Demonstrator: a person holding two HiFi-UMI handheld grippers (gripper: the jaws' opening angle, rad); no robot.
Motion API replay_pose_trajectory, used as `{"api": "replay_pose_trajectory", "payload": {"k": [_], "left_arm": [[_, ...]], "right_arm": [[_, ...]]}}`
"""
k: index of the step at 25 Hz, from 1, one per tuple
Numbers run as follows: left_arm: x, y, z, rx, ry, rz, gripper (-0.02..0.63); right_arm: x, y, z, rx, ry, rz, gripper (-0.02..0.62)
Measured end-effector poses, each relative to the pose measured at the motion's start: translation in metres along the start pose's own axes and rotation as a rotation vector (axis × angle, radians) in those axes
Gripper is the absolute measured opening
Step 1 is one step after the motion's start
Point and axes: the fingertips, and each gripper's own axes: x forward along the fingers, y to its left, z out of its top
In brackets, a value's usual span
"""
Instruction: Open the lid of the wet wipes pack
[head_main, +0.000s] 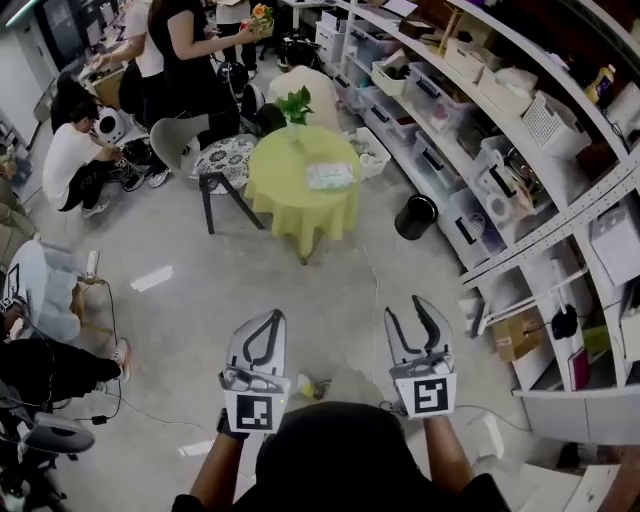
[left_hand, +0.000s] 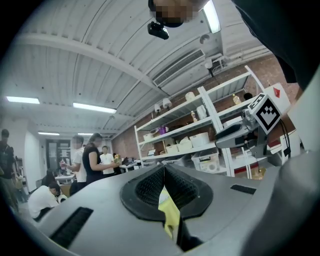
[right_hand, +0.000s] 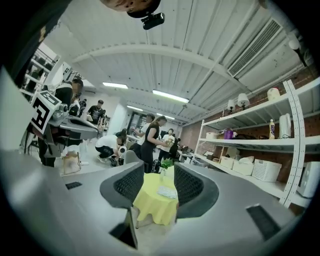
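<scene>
1. Clearly unstarted: the flat pale wet wipes pack (head_main: 329, 176) lies on the distant round yellow-clothed bench (head_main: 300, 215).
2. The left tongs (head_main: 272, 318) are closed, the right tongs (head_main: 407, 310) wide apart, both empty.
3. Approach and lid-opening remain.

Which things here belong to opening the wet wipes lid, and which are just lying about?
Job: wet wipes pack, yellow table it lies on, left gripper, right gripper.
Lying about: plant, black bin, grey chair, shelves.
</scene>
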Motion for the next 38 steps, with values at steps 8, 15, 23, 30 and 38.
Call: {"api": "replay_pose_trajectory", "payload": {"k": [8,15,23,30,38], "left_arm": [[0.015,0.028,-0.02,-0.007,0.027,-0.004,0.018],[0.068,0.04,-0.032,-0.011,0.048,-0.033,0.018],[0.168,0.071,-0.053,-0.001,0.104,-0.02,0.018],[0.283,0.097,-0.063,-0.021,0.148,0.021,0.018],[0.39,0.115,-0.082,0.001,0.24,0.045,0.018]], "right_arm": [[0.029,0.007,0.007,-0.08,0.02,-0.006,0.189],[0.073,-0.012,-0.02,-0.089,0.066,0.008,0.189],[0.171,-0.058,-0.066,-0.216,0.204,0.092,0.189],[0.268,-0.112,-0.104,-0.24,0.233,0.162,0.186],[0.364,-0.17,-0.157,-0.254,0.245,0.242,0.175]]}}
